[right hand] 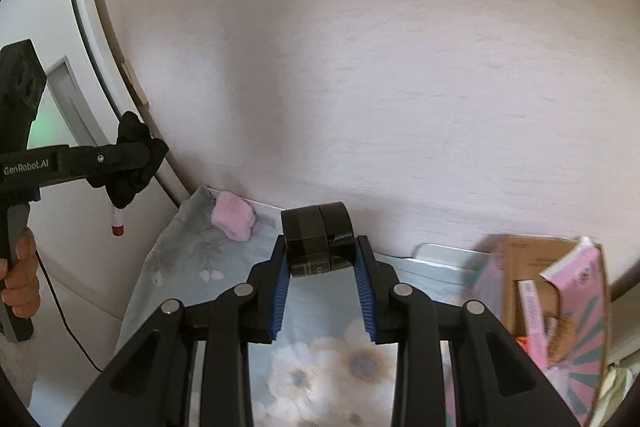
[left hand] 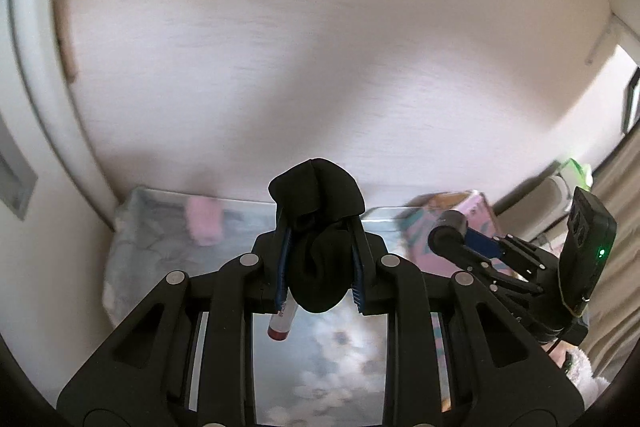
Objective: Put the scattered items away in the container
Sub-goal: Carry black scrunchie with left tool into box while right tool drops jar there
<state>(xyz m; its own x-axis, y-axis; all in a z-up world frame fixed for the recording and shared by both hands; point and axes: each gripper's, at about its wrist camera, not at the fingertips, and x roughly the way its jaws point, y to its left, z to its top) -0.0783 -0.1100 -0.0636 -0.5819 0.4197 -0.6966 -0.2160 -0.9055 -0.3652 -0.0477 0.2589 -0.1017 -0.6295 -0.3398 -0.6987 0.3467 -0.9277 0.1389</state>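
My left gripper [left hand: 320,227] is shut on a bunched black cloth [left hand: 318,223], with a small red-tipped tube [left hand: 280,323] hanging below the left finger. It is held in the air above the floral bedspread [left hand: 160,239]; it also shows in the right wrist view [right hand: 132,155]. My right gripper [right hand: 322,251] is shut on a pair of black tape rolls [right hand: 316,239], held above the bed. The pink open cardboard box [right hand: 560,291] stands at the right, also visible in the left wrist view [left hand: 456,215]. A pink fluffy item [right hand: 234,219] lies at the bed's far left corner.
A white wall [right hand: 360,67] stands close behind the bed. A white door frame [right hand: 88,27] is at the left. The box holds a few items [right hand: 532,307]. Beige curtain [left hand: 616,227] hangs at far right.
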